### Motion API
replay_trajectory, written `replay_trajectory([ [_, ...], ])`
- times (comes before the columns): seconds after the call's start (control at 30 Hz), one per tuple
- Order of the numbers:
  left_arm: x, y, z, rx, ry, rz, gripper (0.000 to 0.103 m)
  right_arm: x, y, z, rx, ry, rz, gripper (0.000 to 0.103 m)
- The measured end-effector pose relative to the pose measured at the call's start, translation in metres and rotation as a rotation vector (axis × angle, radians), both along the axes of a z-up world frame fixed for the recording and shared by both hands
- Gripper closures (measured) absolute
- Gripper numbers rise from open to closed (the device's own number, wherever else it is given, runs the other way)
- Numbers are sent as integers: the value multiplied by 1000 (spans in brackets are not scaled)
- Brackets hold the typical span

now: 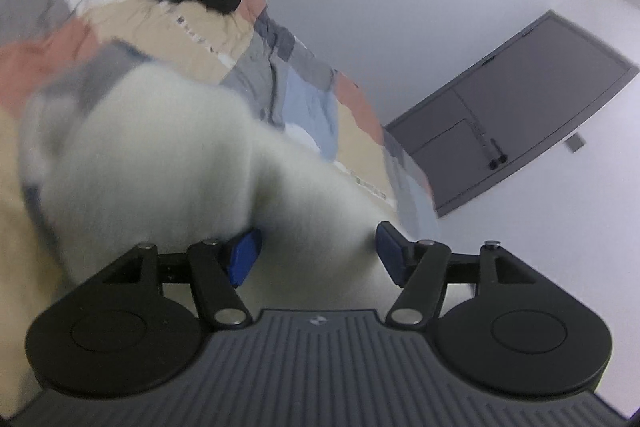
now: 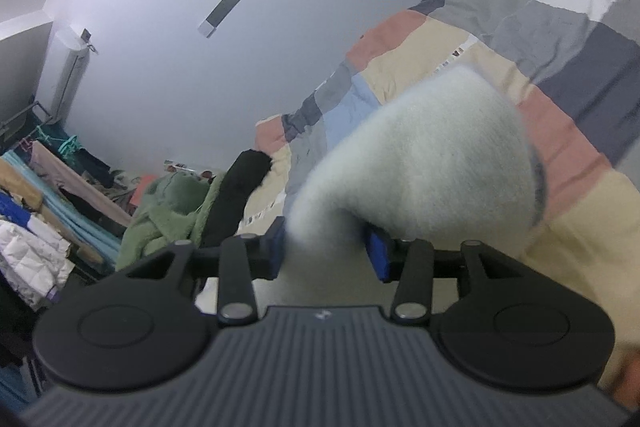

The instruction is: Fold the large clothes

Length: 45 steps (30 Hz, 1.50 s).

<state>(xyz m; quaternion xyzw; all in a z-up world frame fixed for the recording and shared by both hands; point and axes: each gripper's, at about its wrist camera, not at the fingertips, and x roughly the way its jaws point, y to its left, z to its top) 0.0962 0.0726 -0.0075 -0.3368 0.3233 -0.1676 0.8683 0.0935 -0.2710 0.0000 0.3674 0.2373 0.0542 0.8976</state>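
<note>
In your left view, the left gripper stands wide open with the white fleece loose between its fingers over the quilt, while in your right view the right gripper is part open, fleece bunched between its pads.

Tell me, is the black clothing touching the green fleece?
Touching. In the right wrist view the black garment lies right against the green fleece garment, overlapping its edge with no gap.
</note>
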Motion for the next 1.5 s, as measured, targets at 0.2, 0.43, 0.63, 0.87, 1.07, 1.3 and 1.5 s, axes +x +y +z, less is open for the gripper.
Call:
replay_trajectory([
  [0.2, 73, 0, -49, 42, 32, -2, 34, 60, 3, -31, -56, 63, -12, 55],
  [0.43, 125, -12, -80, 147, 6, -20, 34, 115, 0, -67, -63, 116, -1, 57],
  [0.63, 149, -13, -97, 194, -42, -27, 36, 139, -1, -88, -70, 75, 11, 58],
  [0.87, 143, -10, -89, 191, -59, -59, 35, 140, 3, -81, -128, 54, 28, 58],
  [1.07, 124, 7, -66, 145, -63, -56, 28, 125, 2, -58, -142, 11, 66, 19],
  [1.3, 88, 45, -40, 223, -97, 79, 19, 101, -5, -32, -332, -53, -29, 17],
  [1.5, 92, 67, -46, 290, -26, 167, 19, 110, -47, -39, -333, 51, -127, 17],
])
